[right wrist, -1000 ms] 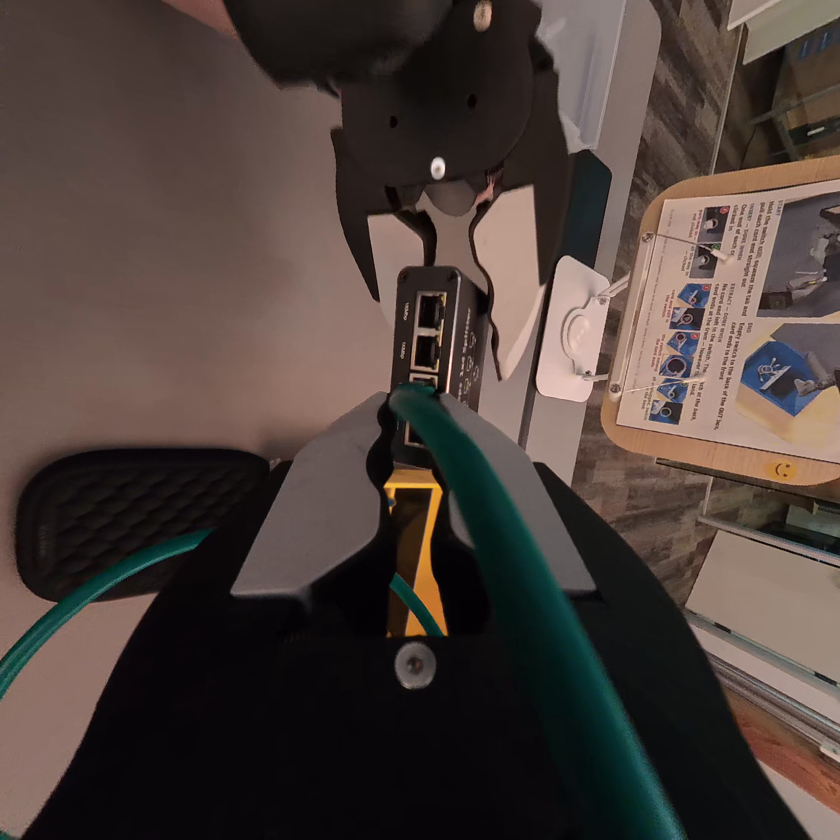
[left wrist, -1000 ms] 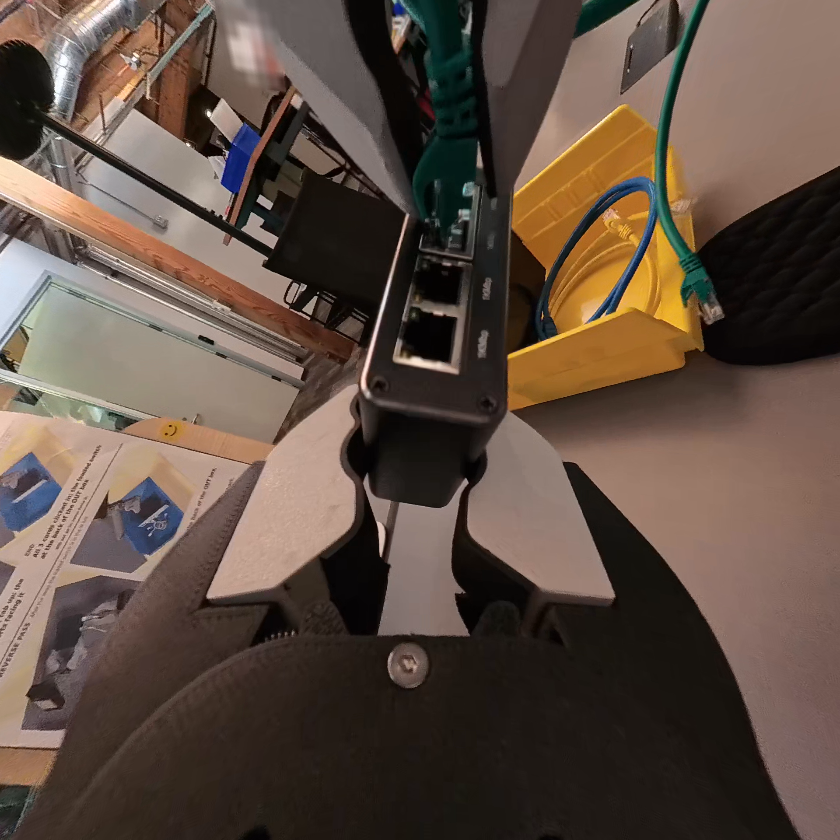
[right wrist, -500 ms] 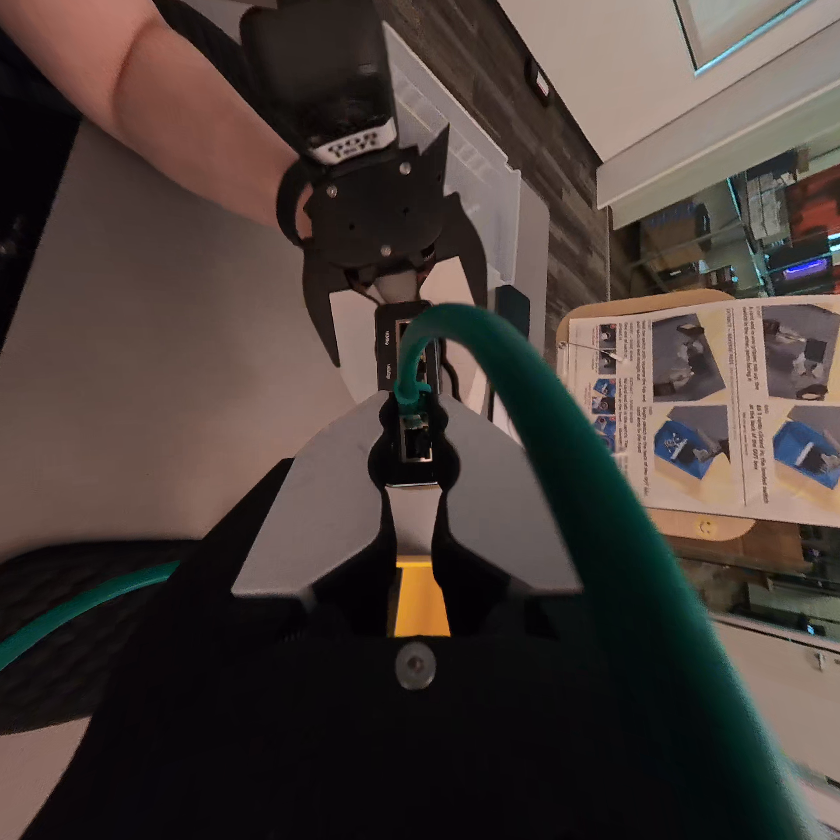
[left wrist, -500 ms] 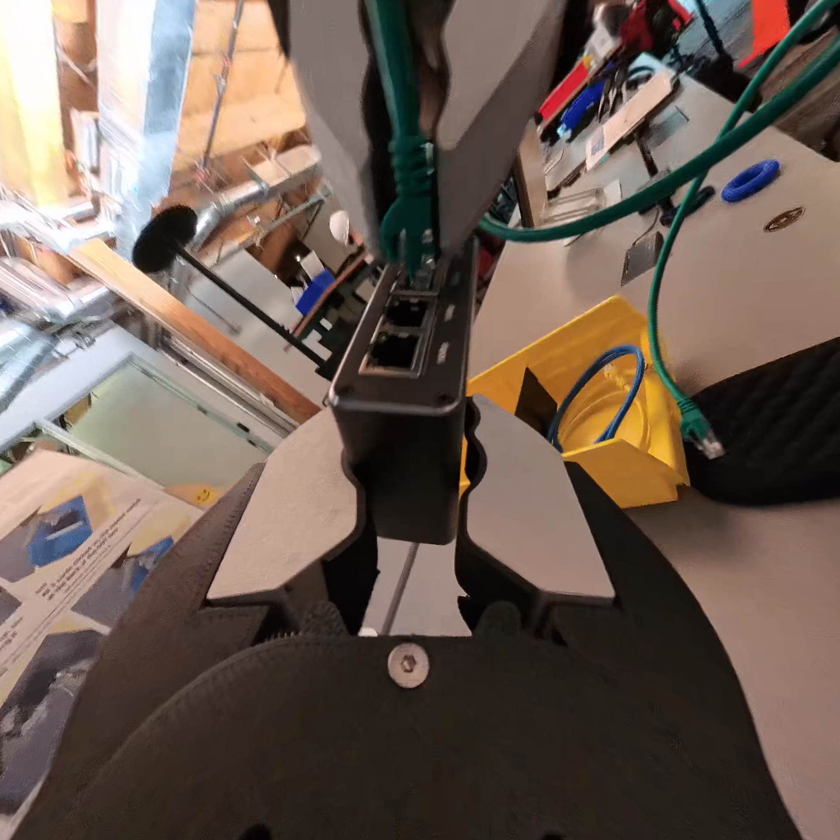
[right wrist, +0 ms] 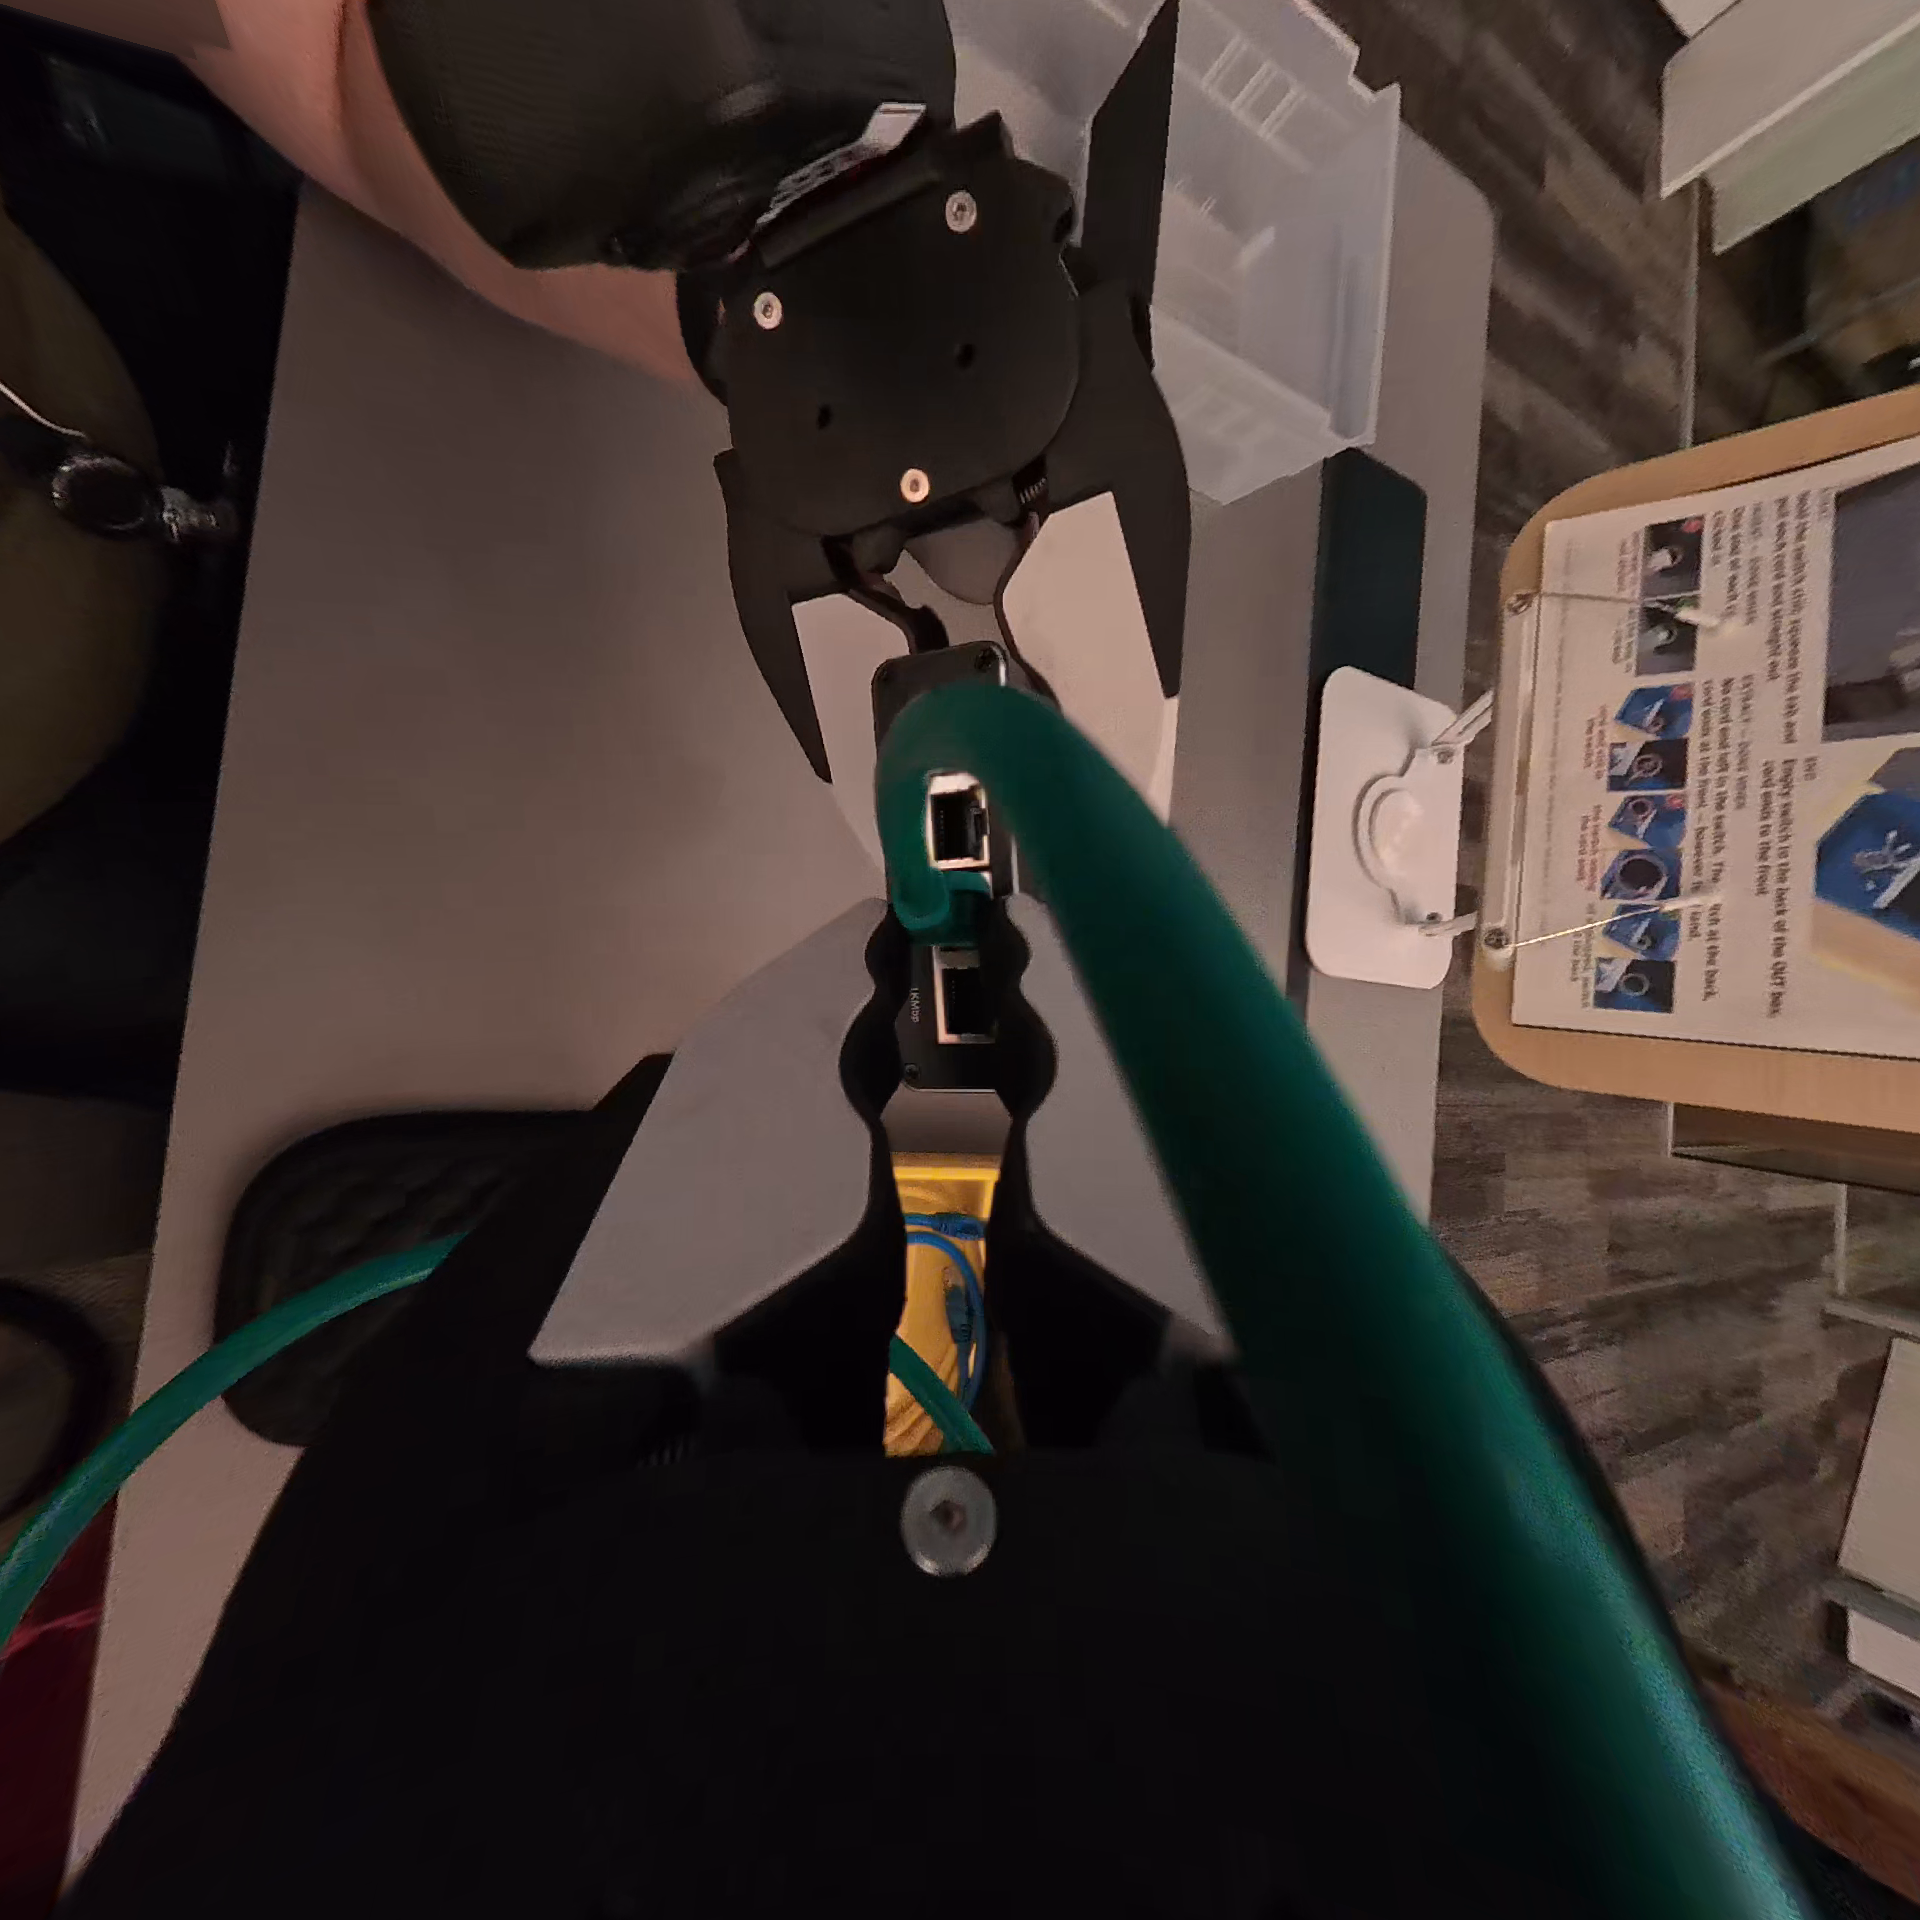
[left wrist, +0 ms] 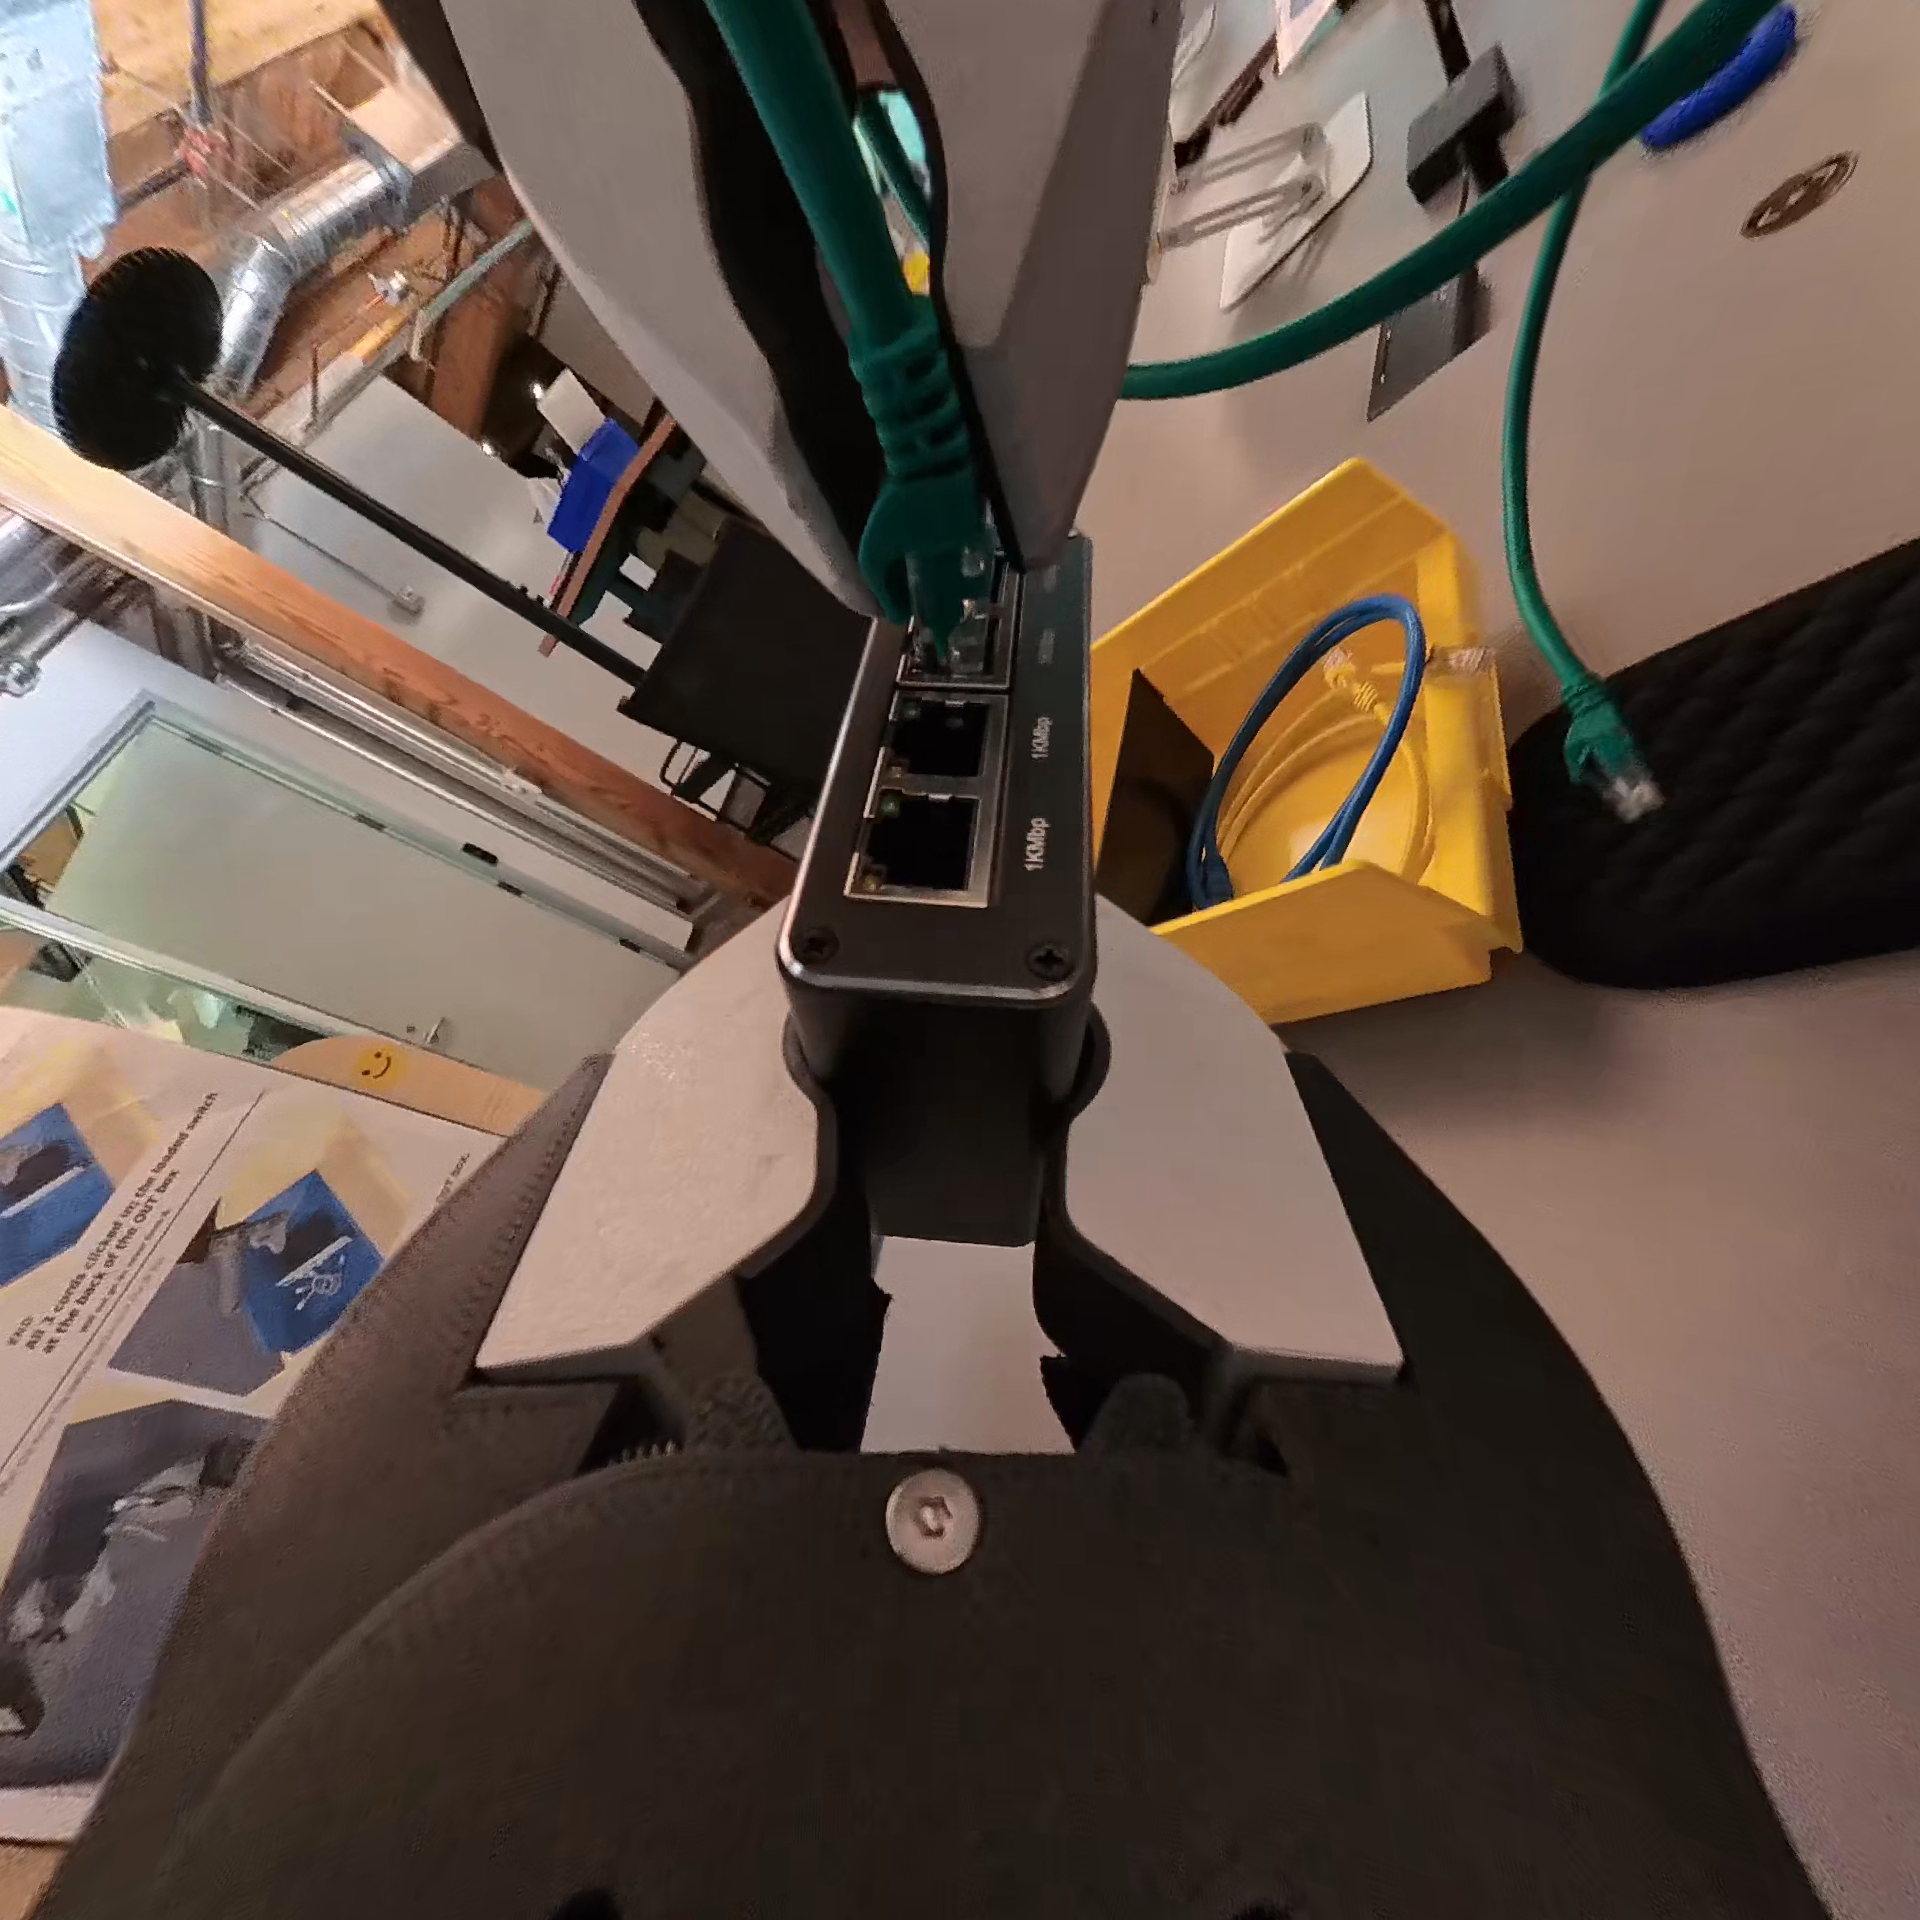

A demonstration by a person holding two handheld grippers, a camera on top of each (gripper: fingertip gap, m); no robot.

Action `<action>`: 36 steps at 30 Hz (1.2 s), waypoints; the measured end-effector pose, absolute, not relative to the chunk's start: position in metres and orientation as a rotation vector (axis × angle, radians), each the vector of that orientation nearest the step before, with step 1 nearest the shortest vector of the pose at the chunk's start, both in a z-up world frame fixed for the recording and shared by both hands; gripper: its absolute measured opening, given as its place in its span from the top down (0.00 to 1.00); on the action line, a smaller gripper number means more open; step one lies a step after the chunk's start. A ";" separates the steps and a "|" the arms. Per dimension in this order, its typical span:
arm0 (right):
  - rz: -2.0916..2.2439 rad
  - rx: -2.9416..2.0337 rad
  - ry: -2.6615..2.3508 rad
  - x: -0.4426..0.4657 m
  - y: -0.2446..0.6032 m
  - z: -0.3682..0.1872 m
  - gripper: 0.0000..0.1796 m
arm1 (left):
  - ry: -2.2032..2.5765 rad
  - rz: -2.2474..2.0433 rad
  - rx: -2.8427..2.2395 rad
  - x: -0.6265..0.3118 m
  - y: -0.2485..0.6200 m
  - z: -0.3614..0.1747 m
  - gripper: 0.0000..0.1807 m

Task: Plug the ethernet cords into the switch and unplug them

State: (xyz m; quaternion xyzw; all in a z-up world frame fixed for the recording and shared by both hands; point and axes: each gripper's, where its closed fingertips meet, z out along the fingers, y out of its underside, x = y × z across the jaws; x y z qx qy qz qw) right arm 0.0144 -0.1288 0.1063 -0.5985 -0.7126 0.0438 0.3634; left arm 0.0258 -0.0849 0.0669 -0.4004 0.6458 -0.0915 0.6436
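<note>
My left gripper (left wrist: 940, 1039) is shut on the near end of the black switch (left wrist: 935, 997) and holds it above the table, ports facing up. Two empty ports (left wrist: 925, 842) show near my fingers. My right gripper (left wrist: 956, 561) comes from above, shut on the green cord's plug (left wrist: 914, 488). The plug's tip is at the mouth of a farther port; I cannot tell if it is seated. In the right wrist view my right gripper (right wrist: 951, 925) holds the plug (right wrist: 920, 894) on the switch (right wrist: 956, 831), with the left gripper (right wrist: 935, 644) beyond. The cord (right wrist: 1195, 1039) loops over my right finger.
A yellow bin (left wrist: 1330, 935) on the grey table (left wrist: 1610, 1299) holds a blue cord (left wrist: 1309, 748) and a yellow cord. The green cord's other plug (left wrist: 1600, 748) lies on a black mat (left wrist: 1766, 810). An instruction board (right wrist: 1662, 831) and a clear plastic bin (right wrist: 1268, 260) lie past the table edge. The grippers' ends are close to 6 cm from one another.
Both grippers tilted up together with the switch and came back down. The green plug stayed at the far port. Both holds are unchanged.
</note>
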 end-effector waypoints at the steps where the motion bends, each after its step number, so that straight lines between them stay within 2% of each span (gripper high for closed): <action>1: 0.124 -1.553 -1.828 0.016 -0.129 0.106 0.91 | 1.478 -0.187 -0.917 0.025 -0.084 0.067 0.79; 7: 0.128 -1.530 -1.812 0.014 -0.134 0.110 0.92 | 1.477 -0.196 -0.928 0.024 -0.088 0.070 0.79; 8: 0.227 -1.509 -1.840 0.010 -0.145 0.113 0.93 | 1.444 -0.128 -0.973 0.021 -0.076 0.069 0.80; 9: 0.500 -1.489 -1.843 -0.004 -0.173 0.124 0.93 | 1.420 -0.005 -1.066 0.010 -0.051 0.063 0.79; 11: 0.207 -1.475 -1.758 0.016 -0.142 0.132 0.93 | 1.376 -0.116 -1.135 -0.004 -0.039 0.070 0.79; 14: 0.225 -1.429 -1.658 0.024 -0.141 0.151 0.92 | 1.254 -0.251 -1.018 -0.015 -0.057 0.111 0.80; 18: 0.165 -1.374 -1.614 0.040 -0.136 0.162 0.93 | 1.132 -0.338 -0.958 -0.035 -0.061 0.136 0.80; 22: 0.074 -1.525 -1.517 0.085 -0.093 0.168 0.93 | 1.080 -0.538 -1.003 -0.049 -0.063 0.149 0.80; 27: -0.002 -1.647 -1.439 0.117 -0.045 0.176 0.93 | 1.095 -0.565 -0.991 -0.057 -0.070 0.158 0.79; 32: -0.079 -1.698 -1.331 0.133 -0.003 0.164 0.93 | 1.125 -0.612 -1.024 -0.054 -0.072 0.154 0.80; 36: -0.050 -1.760 -1.255 0.135 0.015 0.128 0.91 | 1.143 -0.594 -1.030 -0.053 -0.071 0.152 0.80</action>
